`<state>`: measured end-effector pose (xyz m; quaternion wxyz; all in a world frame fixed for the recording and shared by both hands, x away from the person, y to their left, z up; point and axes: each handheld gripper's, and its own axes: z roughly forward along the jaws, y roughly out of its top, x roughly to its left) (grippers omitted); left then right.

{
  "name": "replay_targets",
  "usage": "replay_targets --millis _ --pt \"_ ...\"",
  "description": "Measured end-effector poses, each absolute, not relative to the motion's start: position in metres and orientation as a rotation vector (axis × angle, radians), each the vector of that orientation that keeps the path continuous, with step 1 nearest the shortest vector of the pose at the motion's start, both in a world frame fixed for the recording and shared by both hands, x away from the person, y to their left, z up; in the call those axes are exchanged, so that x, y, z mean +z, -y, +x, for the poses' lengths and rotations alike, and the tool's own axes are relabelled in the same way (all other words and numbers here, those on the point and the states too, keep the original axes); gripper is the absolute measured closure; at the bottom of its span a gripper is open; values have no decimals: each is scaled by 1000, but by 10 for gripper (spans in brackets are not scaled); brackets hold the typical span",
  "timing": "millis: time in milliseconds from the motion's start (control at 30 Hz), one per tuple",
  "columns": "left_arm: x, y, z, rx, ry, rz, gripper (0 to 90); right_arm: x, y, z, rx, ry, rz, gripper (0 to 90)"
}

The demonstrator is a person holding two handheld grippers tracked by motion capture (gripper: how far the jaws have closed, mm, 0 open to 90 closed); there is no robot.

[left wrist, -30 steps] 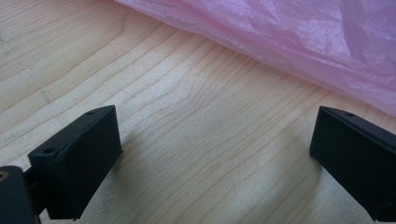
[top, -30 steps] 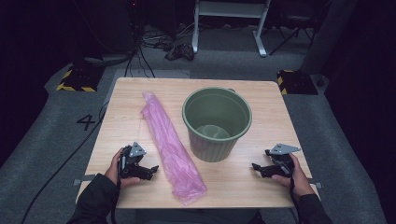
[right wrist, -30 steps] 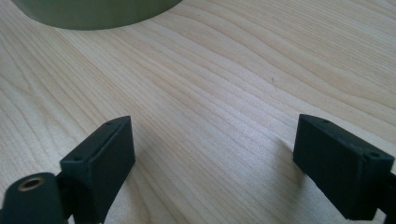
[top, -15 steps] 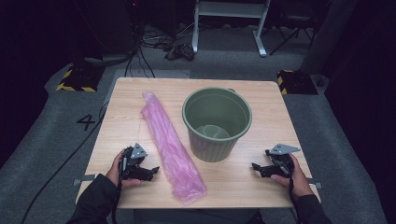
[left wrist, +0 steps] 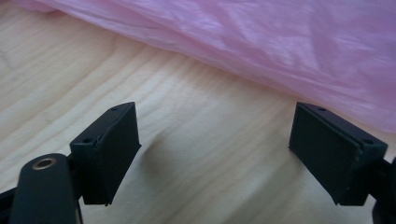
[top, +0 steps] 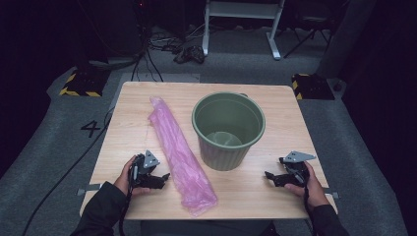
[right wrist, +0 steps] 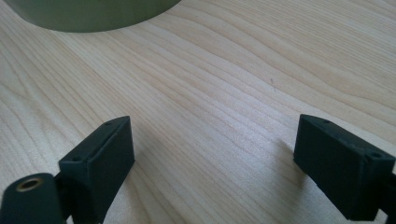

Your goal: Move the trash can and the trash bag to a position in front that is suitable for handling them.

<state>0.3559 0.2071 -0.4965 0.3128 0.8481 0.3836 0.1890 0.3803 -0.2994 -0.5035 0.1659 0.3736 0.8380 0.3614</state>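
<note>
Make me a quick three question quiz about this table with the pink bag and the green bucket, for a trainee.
1. True or false: the left claw is shut on the pink bag.
2. Which thing stands upright on the table?
A. the green bucket
B. the pink bag
C. a box
3. Fill in: the right claw rests on the table with its jaws ____.

Key
1. False: its jaws are open beside the bag, on bare wood.
2. A
3. open
</note>
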Motion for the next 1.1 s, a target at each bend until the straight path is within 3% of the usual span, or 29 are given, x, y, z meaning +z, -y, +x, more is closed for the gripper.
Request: replay_targets --millis 133,367,733,1100 --pt "-504 -209 367 428 -1011 2161 157 -503 299 380 1030 -2387 1064 120" --pt "-503 -212 374 391 -948 2193 149 -504 299 380 1029 -2385 1066 120" --pt "-492 -209 345 342 -763 2202 194 -504 299 380 1029 -2385 1066 120" --pt "-480 -177 323 266 -594 2181 212 -504 299 381 1030 -2388 1060 118"
